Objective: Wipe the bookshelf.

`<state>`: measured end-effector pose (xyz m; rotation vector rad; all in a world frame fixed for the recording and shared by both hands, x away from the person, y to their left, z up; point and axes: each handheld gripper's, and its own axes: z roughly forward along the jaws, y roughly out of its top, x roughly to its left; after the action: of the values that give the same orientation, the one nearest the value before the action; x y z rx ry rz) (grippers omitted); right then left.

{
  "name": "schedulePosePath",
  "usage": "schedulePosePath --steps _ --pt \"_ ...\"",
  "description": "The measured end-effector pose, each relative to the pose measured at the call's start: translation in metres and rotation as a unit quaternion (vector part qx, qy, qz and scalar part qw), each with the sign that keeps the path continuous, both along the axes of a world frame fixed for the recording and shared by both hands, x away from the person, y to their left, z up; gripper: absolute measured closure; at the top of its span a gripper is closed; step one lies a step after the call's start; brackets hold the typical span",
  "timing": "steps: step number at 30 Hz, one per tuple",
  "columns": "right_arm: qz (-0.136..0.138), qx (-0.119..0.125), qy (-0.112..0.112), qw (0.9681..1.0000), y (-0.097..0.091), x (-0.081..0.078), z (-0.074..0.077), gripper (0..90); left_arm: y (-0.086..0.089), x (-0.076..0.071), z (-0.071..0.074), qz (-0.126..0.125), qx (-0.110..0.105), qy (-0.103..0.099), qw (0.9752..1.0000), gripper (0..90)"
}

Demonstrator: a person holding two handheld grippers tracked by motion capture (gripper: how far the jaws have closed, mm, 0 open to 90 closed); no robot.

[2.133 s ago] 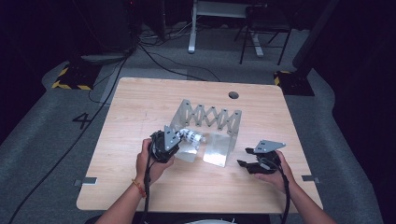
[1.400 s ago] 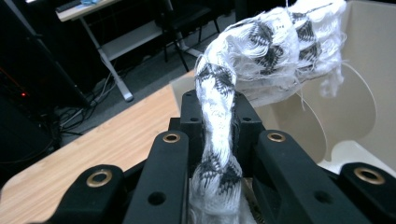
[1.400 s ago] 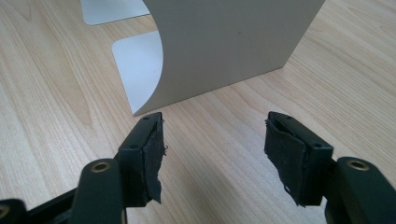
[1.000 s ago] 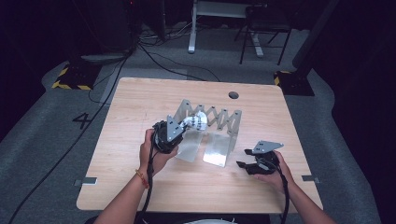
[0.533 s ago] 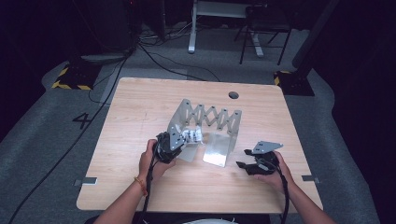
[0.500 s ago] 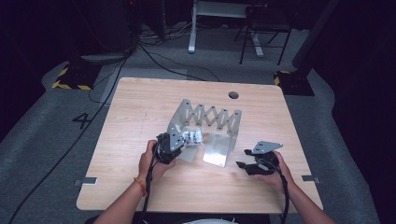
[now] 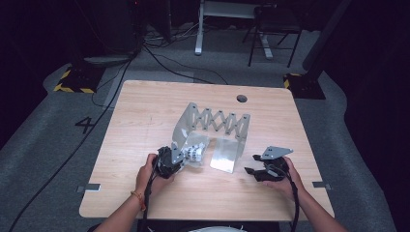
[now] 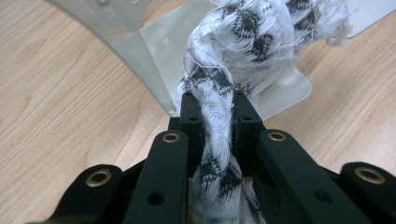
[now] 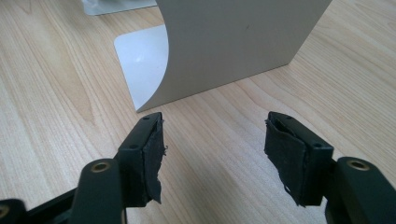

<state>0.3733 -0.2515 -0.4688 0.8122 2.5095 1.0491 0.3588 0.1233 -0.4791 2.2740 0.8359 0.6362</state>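
Note:
A white cloth with black checks (image 8: 243,42) is bunched up and pinched between the black jaws of my left gripper (image 8: 217,109). In the high view that gripper (image 7: 175,159) sits low at the front left foot of a grey metal rack (image 7: 212,128) with a zigzag back, and the cloth (image 7: 195,152) lies against the rack's left plate. My right gripper (image 7: 251,170) rests on the table right of the rack, jaws wide apart. Its own view shows the open gripper (image 9: 212,140) with nothing between the pads, facing the rack's right plate (image 9: 233,42).
The wooden table (image 7: 145,111) has a round cable hole (image 7: 241,98) near its far edge. A cable (image 7: 96,130) trails over the grey floor at the left. Chair and desk legs (image 7: 251,38) stand beyond the table.
My left gripper has come down and toward me with the cloth, from above the rack's zigzag back to the table beside the left plate. The right gripper has stayed put.

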Motion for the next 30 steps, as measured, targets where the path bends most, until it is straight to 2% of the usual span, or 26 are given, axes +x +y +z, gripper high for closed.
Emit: schedulePosePath --steps 4,6,10,13,16,19,22,24,25,28,30 --pt "-0.003 0.008 -0.009 0.9999 -0.001 -0.001 0.003 38.8 0.017 -0.008 0.005 0.003 -0.012 -0.004 0.9999 78.9" --pt "-0.004 0.013 -0.012 0.9998 0.0 -0.003 0.005 38.9 0.028 -0.013 0.008 0.003 -0.025 -0.007 0.9997 78.9" --pt "-0.004 0.021 -0.02 0.9996 0.002 -0.005 0.009 39.6 0.051 -0.019 0.013 0.031 -0.032 -0.012 0.9989 78.8" --pt "0.01 0.029 -0.022 0.9993 0.006 -0.011 0.013 42.8 0.071 -0.016 0.014 0.063 -0.051 -0.011 0.9966 78.8" --pt "0.03 0.039 -0.028 0.9984 0.013 -0.018 0.018 49.2 0.086 -0.007 0.013 0.089 -0.068 -0.009 0.9937 78.8" --pt "0.045 0.048 -0.042 0.997 0.022 -0.024 0.023 54.5 0.089 0.005 0.015 0.099 -0.068 -0.013 0.9927 78.9" --pt "0.049 0.054 -0.05 0.9961 0.029 -0.027 0.027 54.1 0.086 0.02 0.016 0.099 -0.06 -0.013 0.9931 78.9" --pt "0.038 0.052 -0.058 0.9962 0.033 -0.027 0.028 53.8 0.082 0.03 0.015 0.097 -0.049 -0.018 0.9939 78.9" --pt "0.034 0.052 -0.059 0.9963 0.034 -0.027 0.029 53.3 0.082 0.035 0.014 0.096 -0.05 -0.018 0.994 78.8" --pt "0.025 0.054 -0.058 0.9966 0.037 -0.023 0.028 51.4 0.077 0.049 0.008 0.089 -0.056 -0.009 0.9945 78.7" --pt "0.021 0.051 -0.058 0.9968 0.038 -0.022 0.027 49.2 0.072 0.056 0.004 0.081 -0.062 0.006 0.9948 78.7"
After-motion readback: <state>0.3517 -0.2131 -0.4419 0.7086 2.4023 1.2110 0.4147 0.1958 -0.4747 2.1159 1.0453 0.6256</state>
